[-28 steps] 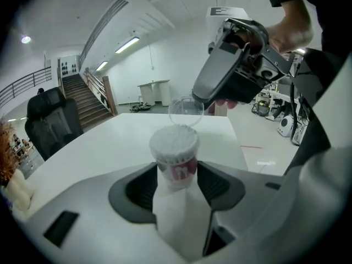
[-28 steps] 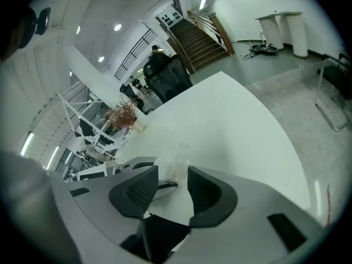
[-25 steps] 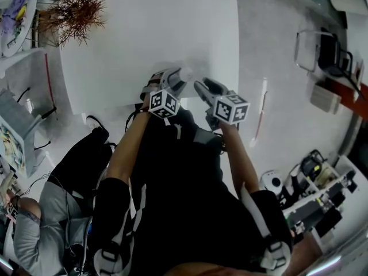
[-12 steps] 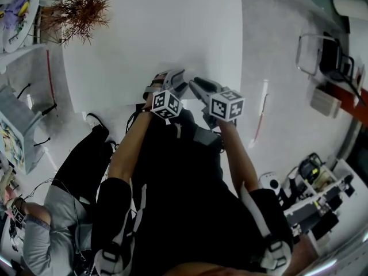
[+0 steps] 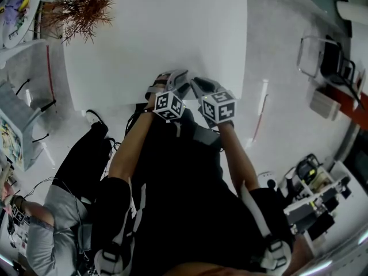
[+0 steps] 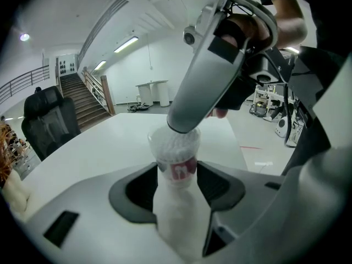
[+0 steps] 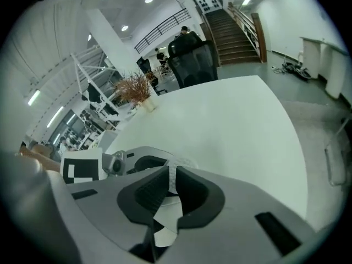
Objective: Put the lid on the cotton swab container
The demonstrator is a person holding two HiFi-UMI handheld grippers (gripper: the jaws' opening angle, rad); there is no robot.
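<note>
The white table (image 5: 155,33) spreads out ahead of both grippers, its near edge just under their tips. The person (image 5: 178,200) holding them is dressed in black, forearms reaching forward and drawn close together. A dried plant (image 5: 80,7) stands at the table's far corner, well off to the left of the left gripper.

The left gripper (image 5: 177,79) has its jaws set wide, one pad against each side of the cotton swab container (image 6: 176,161). The container stands upright between them, a clear tub packed with white swabs and carrying a red label. It is lifted in front of the table's near edge rather than resting on the surface.

The right gripper (image 5: 198,85) comes in from the right and from above, tilted down so that its tip sits on the container's top, just beyond the left gripper's jaws. Its jaws are closing. Only a narrow slit is left between the pads, and that slit is filled by a thin white piece (image 7: 171,177) that runs down into the throat of the jaws. I cannot tell whether this piece is the lid or the container's own rim. In the right gripper view, the swab-filled mouth of the container shows directly behind the pads, with the left gripper's marker cube just to its left.
</note>
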